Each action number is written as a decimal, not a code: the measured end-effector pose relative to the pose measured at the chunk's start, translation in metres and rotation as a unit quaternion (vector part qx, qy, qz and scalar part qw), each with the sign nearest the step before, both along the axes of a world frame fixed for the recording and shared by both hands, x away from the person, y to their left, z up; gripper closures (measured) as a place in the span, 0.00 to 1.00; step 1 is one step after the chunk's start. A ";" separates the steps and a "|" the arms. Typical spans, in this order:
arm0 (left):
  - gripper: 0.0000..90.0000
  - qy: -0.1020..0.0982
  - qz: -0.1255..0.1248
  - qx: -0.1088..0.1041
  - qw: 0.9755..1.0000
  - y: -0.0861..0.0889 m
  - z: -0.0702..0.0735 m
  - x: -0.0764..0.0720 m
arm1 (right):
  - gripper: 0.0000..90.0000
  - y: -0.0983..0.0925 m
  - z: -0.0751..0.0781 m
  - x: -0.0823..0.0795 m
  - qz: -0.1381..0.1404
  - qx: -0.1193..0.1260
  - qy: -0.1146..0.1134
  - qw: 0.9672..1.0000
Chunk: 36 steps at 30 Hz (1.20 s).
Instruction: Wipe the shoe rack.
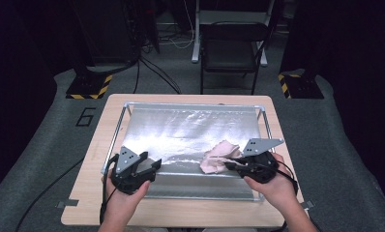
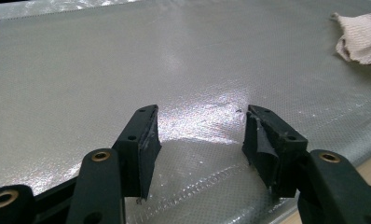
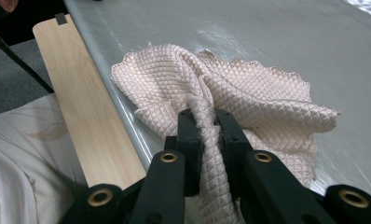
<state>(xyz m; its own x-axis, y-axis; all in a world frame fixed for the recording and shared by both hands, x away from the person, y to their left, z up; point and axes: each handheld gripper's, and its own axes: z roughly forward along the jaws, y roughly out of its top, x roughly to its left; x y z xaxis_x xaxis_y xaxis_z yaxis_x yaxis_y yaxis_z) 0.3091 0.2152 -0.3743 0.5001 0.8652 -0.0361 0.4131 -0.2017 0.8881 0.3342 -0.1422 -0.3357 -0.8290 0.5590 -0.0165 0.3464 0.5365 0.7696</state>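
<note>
A: Right claw [image 3: 207, 122]: jaws pinched tight on a fold of the pink waffle cloth [image 3: 230, 88]; the fabric runs up between the two black pads. In the high view it sits at the cloth's right edge, carried in the person's right hand [image 1: 273, 186].

B: Left claw [image 2: 200, 135]?

A: Jaws apart, nothing between them, over the near left part of the silver mat [image 2: 127, 60]. Carried in the left hand [image 1: 125, 198].

B: Cloth, position?

A: Crumpled in a heap on the mat's near right area, close to the front edge, well apart from the left claw. In the left gripper view one corner appears at the upper right.

B: Supports?

A: Mat lies inside a metal frame [image 1: 114, 140] on a light wooden table [image 1: 181, 217]. Behind the table: black folding chair [image 1: 231, 48].
</note>
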 end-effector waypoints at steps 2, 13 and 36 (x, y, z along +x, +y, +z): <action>0.50 0.000 0.000 0.000 1.000 0.000 0.000 0.000 | 0.92 -0.005 -0.001 0.000 -0.005 0.004 -0.001 1.000; 0.50 0.000 0.012 -0.002 1.000 0.012 0.000 0.002 | 0.92 0.009 -0.002 0.005 0.001 0.000 -0.005 1.000; 0.50 -0.004 0.024 -0.011 1.000 0.022 -0.002 0.002 | 0.92 0.013 0.000 0.004 0.009 0.001 -0.005 1.000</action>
